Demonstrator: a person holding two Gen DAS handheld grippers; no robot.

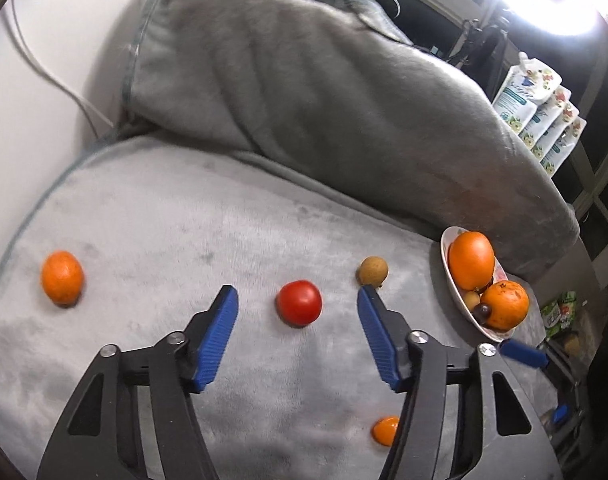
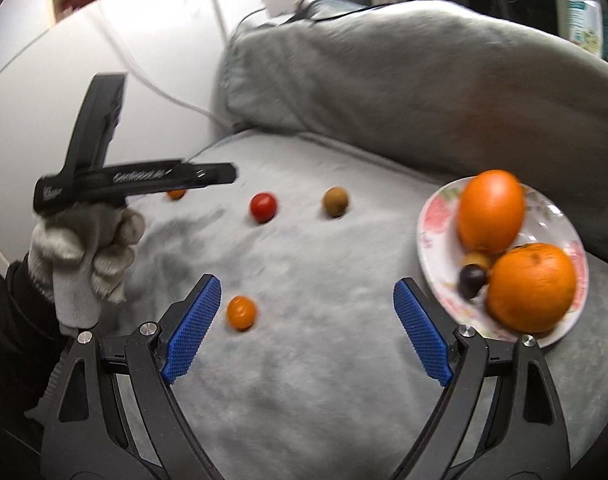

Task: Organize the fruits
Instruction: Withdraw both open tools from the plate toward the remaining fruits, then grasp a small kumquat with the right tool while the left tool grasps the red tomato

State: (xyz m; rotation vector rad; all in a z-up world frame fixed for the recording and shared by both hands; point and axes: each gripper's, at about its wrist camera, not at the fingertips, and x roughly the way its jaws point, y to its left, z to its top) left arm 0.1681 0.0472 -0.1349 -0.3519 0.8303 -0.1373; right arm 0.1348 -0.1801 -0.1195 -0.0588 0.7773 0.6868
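Observation:
On the grey plush seat [image 1: 183,208] lie an orange [image 1: 61,278], a red tomato [image 1: 299,303] [image 2: 263,207], a brown round fruit [image 1: 372,271] [image 2: 335,201] and a small orange tomato [image 1: 385,430] [image 2: 241,312]. My left gripper [image 1: 296,290] hovers open with the red tomato between its blue pads, neither pad touching it. A floral plate [image 2: 432,216] [image 1: 446,248] at the right holds two oranges, a tan fruit and a dark one. My right gripper [image 2: 308,280] is open and holds nothing, between the small orange tomato and the plate.
A big grey cushion [image 1: 304,92] [image 2: 384,72] leans along the back of the seat. White cables [image 2: 163,92] run over the pale wall at the left. A gloved hand [image 2: 83,256] carries the left gripper. Refill pouches [image 1: 536,116] stand beyond the cushion at the right.

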